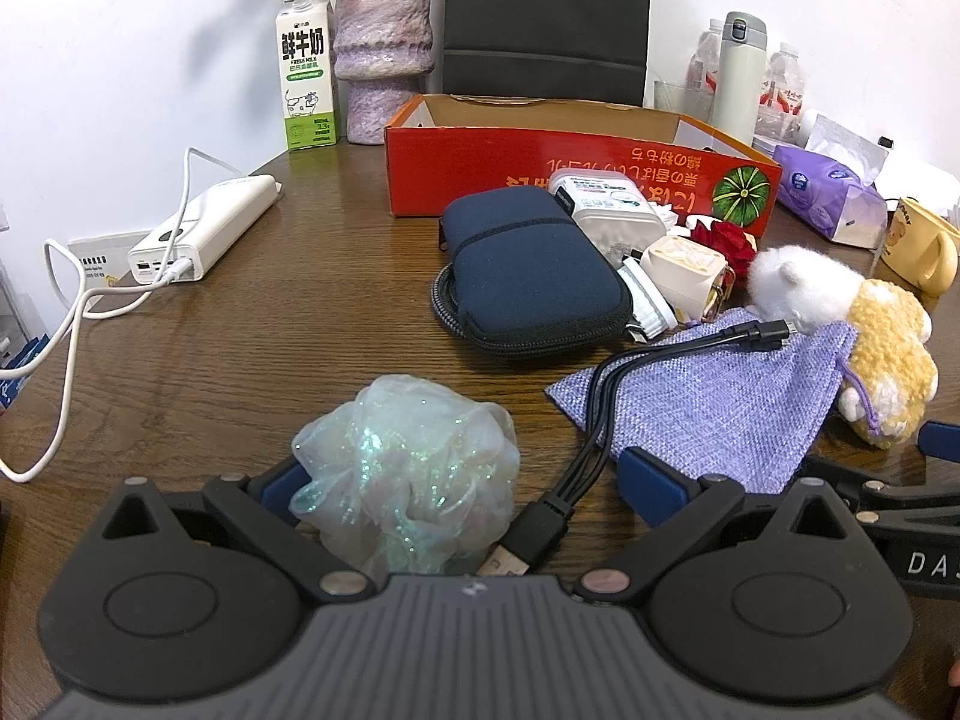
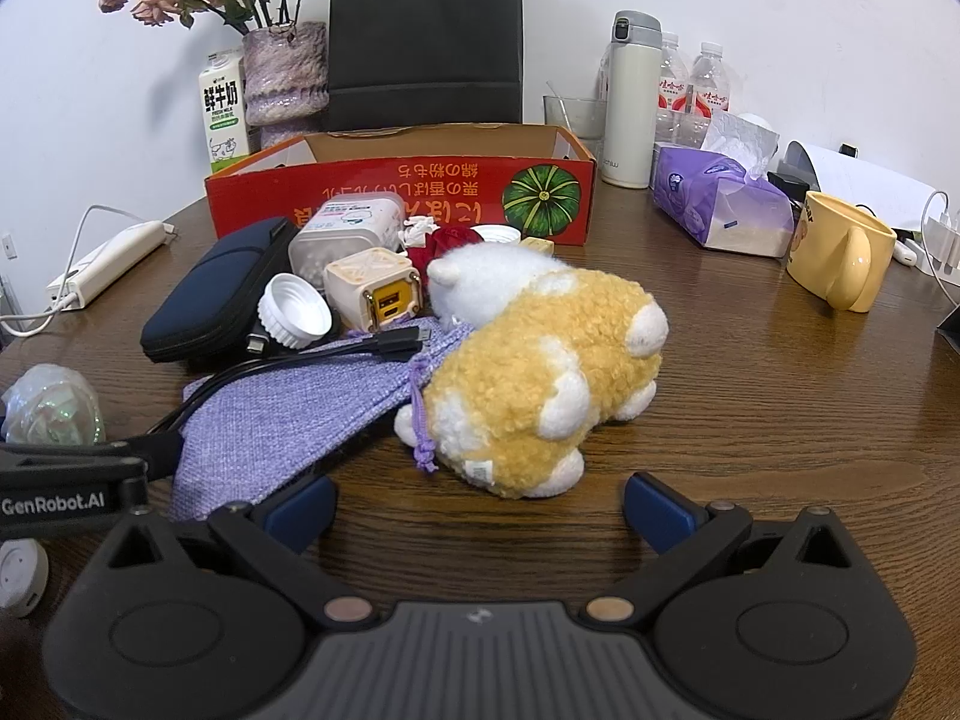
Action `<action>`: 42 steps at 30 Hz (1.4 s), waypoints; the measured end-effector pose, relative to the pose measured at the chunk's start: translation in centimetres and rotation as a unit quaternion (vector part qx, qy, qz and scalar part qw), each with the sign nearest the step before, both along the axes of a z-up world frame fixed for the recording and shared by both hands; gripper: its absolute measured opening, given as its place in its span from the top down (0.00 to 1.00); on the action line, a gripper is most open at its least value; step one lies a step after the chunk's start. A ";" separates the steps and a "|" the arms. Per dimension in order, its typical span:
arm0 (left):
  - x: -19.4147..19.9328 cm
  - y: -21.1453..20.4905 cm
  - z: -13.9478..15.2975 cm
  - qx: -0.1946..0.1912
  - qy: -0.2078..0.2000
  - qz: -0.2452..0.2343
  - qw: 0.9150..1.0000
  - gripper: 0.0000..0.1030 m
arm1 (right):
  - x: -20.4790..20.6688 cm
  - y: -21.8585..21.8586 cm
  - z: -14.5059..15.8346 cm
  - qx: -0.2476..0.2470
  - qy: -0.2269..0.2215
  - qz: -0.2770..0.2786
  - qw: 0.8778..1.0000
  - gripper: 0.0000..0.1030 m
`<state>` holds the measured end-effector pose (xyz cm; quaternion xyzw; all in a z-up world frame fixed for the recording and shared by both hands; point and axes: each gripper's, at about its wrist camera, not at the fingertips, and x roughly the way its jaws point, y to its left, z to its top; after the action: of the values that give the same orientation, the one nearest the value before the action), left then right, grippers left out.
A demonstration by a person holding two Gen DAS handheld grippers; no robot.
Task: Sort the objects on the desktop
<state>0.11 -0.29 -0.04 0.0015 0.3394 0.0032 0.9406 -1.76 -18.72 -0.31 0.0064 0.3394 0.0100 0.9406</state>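
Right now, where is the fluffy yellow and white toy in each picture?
Left wrist view: the plush toy lies at the far right, beside the purple pouch.
Right wrist view: the plush toy fills the middle, just ahead of the open jaws.
Shared landmark: the red box behind it.

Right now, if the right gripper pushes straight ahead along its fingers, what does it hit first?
Most likely the yellow-and-white plush toy: it lies right ahead of the open right gripper, slightly left of centre.

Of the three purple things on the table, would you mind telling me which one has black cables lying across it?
The flat woven purple drawstring pouch beside the plush toy; the tissue pack and vase carry none.
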 end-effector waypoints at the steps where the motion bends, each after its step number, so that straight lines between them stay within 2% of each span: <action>1: 0.0 0.0 0.0 0.000 0.000 0.000 1.000 0.00 | 0.1 0.0 0.0 0.000 0.000 0.000 1.000 0.00; 37: -0.1 0.4 0.1 -0.002 -0.001 -0.005 1.000 0.00 | -0.1 0.8 0.0 -0.004 -0.001 0.026 1.000 0.00; 40: -1.0 1.6 0.8 -0.030 -0.007 -0.046 0.998 0.00 | -0.1 0.8 0.0 -0.004 -0.001 0.027 1.000 0.00; 42: -3.0 2.8 2.1 -0.021 -0.030 -0.090 0.995 0.00 | -0.2 0.7 0.0 -0.001 -0.001 0.033 0.999 0.00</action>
<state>-2.94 2.49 2.03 0.0125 0.3091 -0.0882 0.9469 -2.01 -18.04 -0.30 -0.0061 0.3382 0.0408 0.9402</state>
